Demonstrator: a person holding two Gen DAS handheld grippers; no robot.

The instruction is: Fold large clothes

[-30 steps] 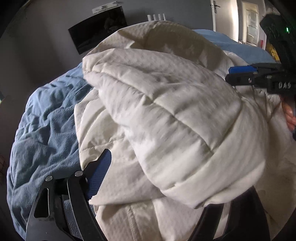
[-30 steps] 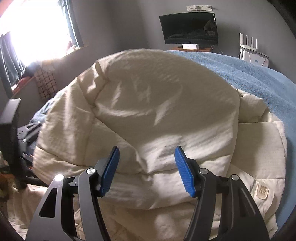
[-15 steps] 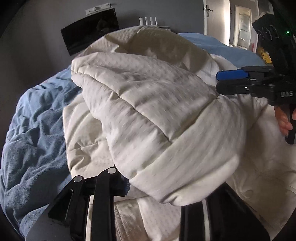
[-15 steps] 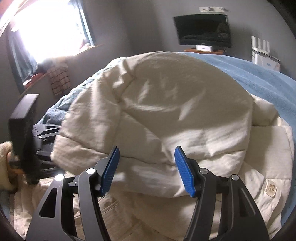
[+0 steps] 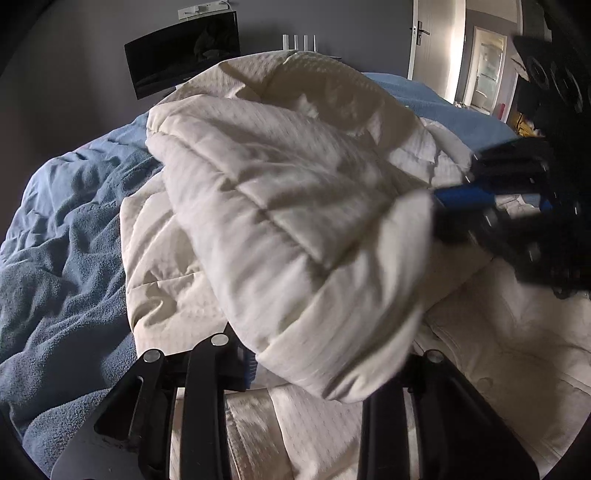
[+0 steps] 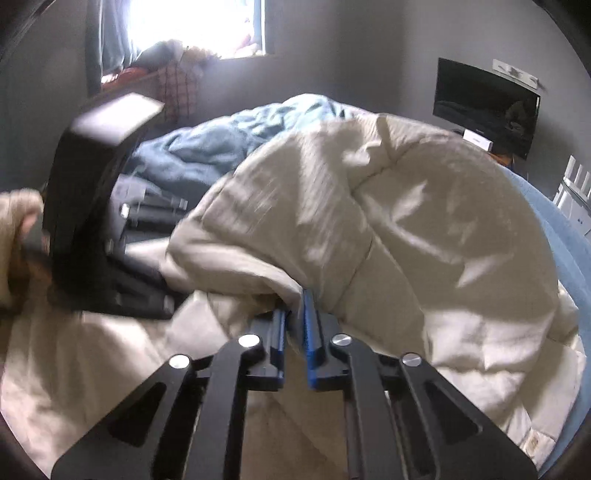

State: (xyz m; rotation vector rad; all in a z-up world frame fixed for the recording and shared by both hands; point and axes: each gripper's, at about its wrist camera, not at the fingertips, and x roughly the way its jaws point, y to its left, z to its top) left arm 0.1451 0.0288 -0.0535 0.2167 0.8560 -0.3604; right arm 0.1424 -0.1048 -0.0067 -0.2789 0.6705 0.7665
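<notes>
A cream quilted puffer jacket (image 5: 288, 206) lies bunched on a blue blanket (image 5: 62, 236); it also fills the right wrist view (image 6: 406, 229). My right gripper (image 6: 294, 314) is shut on a fold at the jacket's lower edge, blue pads pinching the cloth. It shows blurred at the right of the left wrist view (image 5: 465, 195). My left gripper (image 5: 325, 365) sits under a puffy folded part of the jacket; its blue pad (image 5: 248, 363) shows on the left, the other finger is hidden by cloth. The left gripper body shows at the left of the right wrist view (image 6: 92, 206).
The blue blanket (image 6: 221, 136) covers the bed. A dark TV (image 5: 183, 51) hangs on the grey wall. A bright window (image 6: 192, 26) is on the far left wall. An open door (image 5: 432, 44) stands at the right.
My right gripper went from wide open to shut on the jacket's edge and swung left. My left gripper's fingers drew in under the puffy fold.
</notes>
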